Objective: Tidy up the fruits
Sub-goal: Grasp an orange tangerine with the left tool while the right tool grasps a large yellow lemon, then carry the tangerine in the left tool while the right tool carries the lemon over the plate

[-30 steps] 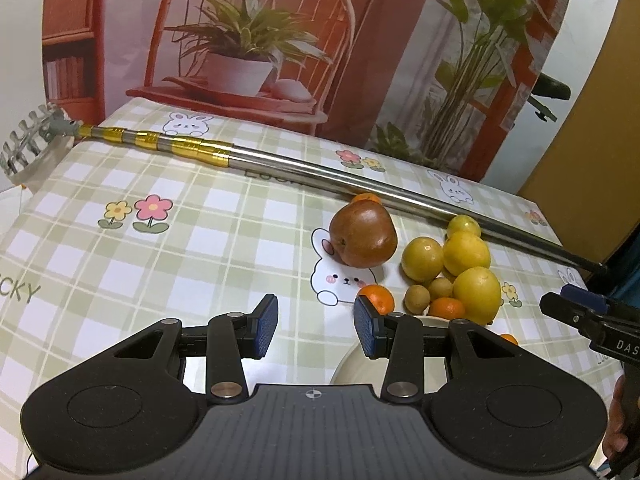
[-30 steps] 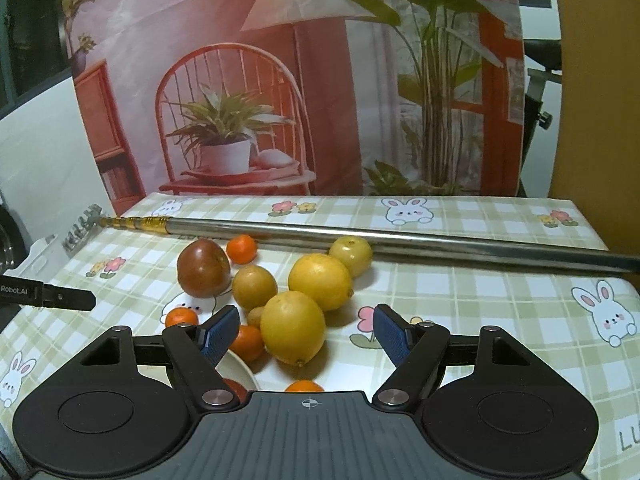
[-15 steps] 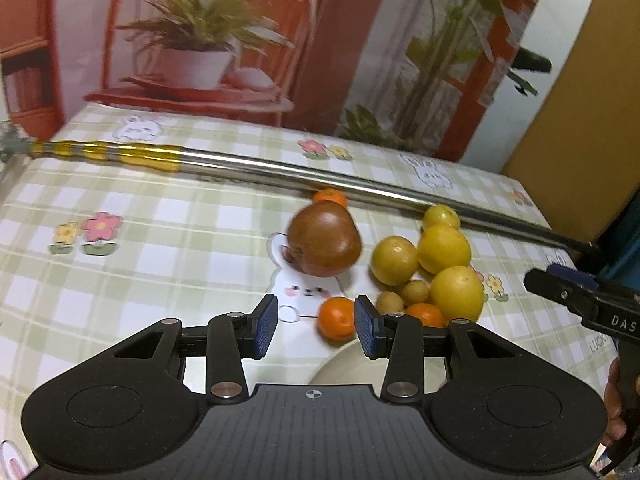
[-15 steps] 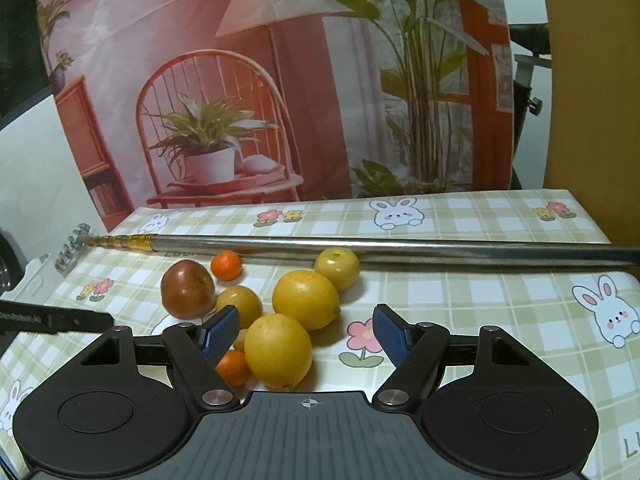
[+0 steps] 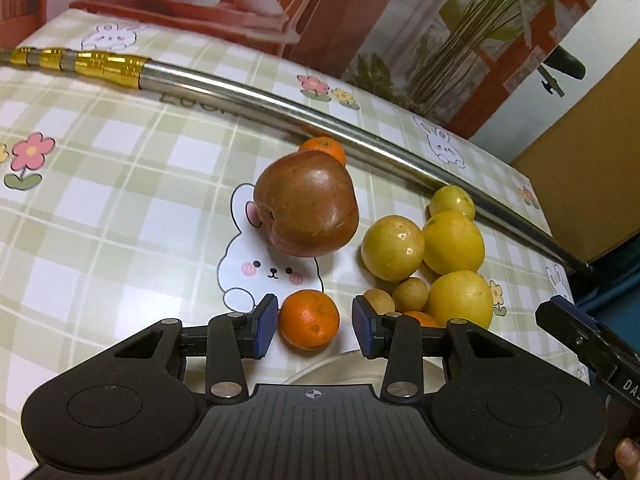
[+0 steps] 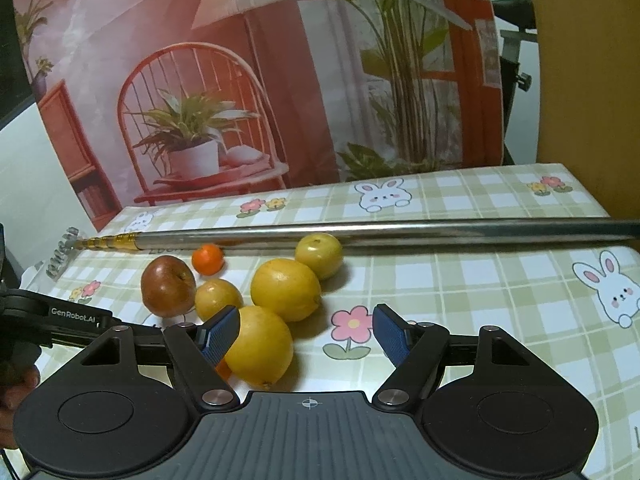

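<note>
My left tongs (image 5: pixel 313 326) hang released, their blue pads either side of a small orange (image 5: pixel 309 319) without touching it. It sits on the checked worktop (image 5: pixel 100 200), just in front of a white plate rim (image 5: pixel 320 368). I judge it light, soft-skinned and prone to roll, so I would take hold across its widest middle, gently. A large red apple (image 5: pixel 307 209) lies behind it, with yellow lemons (image 5: pixel 452 242) clustered to the right and a metal pole (image 5: pixel 360 144) beyond. My right tongs (image 6: pixel 306 334) are released too, empty, with a lemon (image 6: pixel 258 346) against the left pad.
</note>
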A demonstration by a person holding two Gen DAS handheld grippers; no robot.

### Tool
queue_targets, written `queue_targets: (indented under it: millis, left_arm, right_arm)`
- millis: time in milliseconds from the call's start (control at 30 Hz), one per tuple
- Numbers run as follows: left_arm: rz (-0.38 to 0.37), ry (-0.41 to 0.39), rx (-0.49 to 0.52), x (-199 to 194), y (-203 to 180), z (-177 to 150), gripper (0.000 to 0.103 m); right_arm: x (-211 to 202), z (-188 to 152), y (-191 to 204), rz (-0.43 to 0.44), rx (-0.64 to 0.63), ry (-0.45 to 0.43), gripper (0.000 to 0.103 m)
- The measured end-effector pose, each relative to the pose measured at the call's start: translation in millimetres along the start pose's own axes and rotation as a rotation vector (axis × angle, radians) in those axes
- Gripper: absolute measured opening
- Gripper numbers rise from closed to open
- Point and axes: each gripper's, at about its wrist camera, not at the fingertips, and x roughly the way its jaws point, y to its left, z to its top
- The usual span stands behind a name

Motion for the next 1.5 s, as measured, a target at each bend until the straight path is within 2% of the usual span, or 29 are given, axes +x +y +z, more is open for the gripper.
queue_targets:
  millis: [100,133,367,600,1033,1167,1500]
  left_arm:
    - [-0.012,-0.001,-0.023,4.1,2.8,-0.7,0.04]
    - [-0.01,-0.002,-0.018,4.5,2.6,-1.2,0.035]
    - [-0.028,-0.015,0.005,1.4,3.5,-4.3,0.034]
    - [-0.034,-0.073,0.074,-18.5,-2.5,-8.1,0.034]
    - [-0.023,-0.168,0.176,-61.2,-7.6,-31.2,0.034]
    - [-0.03,-0.171,0.187,-68.2,-6.5,-39.5,0.034]
    - [-0.037,-0.165,0.202,-77.2,-2.3,-59.6,0.034]
  right_arm:
    - [2.8,-1.3,-0.6,-0.004,-0.002,0.006,0.07]
    - [3.5,-2.0,-0.7,-0.004,-0.003,0.008,0.07]
    - [9.9,-6.4,-0.5,0.004,-0.001,0.029,0.07]
    - [18.8,-6.8,5.3,0.035,-0.02,0.045,0.07]
    - [54.6,-9.4,8.0,0.142,0.03,0.12,0.061]
    - [58.4,-10.0,9.8,0.165,0.041,0.131,0.051]
    - [52.8,-14.8,16.0,0.125,0.035,0.111,0.049]
